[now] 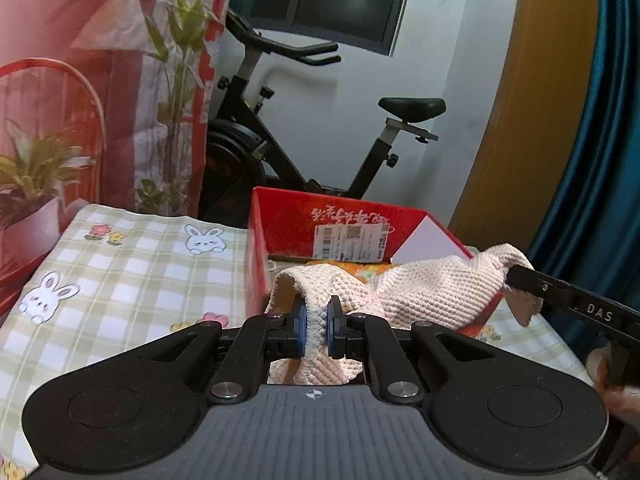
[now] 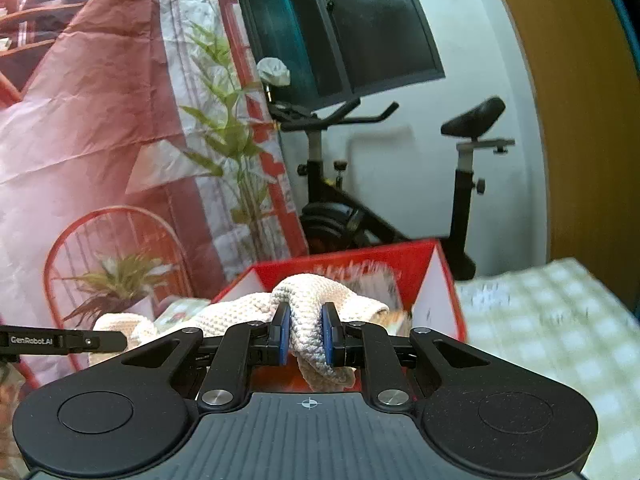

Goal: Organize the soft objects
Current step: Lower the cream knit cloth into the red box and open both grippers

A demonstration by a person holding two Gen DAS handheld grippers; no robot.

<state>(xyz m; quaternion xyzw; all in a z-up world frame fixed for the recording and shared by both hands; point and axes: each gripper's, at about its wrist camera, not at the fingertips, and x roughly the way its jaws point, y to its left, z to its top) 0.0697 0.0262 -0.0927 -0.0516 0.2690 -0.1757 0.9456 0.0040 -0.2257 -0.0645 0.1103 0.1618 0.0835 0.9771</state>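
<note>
A pale pink knitted cloth [image 1: 436, 292] hangs stretched between both grippers, above an open red cardboard box [image 1: 320, 224]. My left gripper [image 1: 317, 330] is shut on one bunched end of the cloth, blue pads pressing it. The right gripper's black fingers [image 1: 560, 292] come in from the right in this view and hold the cloth's other end. In the right wrist view the right gripper [image 2: 307, 334] is shut on a thick fold of the knitted cloth [image 2: 240, 312], with the red box [image 2: 400, 264] just beyond. The left gripper's finger [image 2: 80, 340] shows at the left edge.
The box stands on a table with a green checked cloth printed with rabbits [image 1: 120, 264]. Something orange lies inside the box [image 1: 352, 269]. Behind are an exercise bike [image 1: 280, 152], potted plants [image 1: 36, 172], a red wire chair back [image 2: 116, 248] and a pink printed backdrop.
</note>
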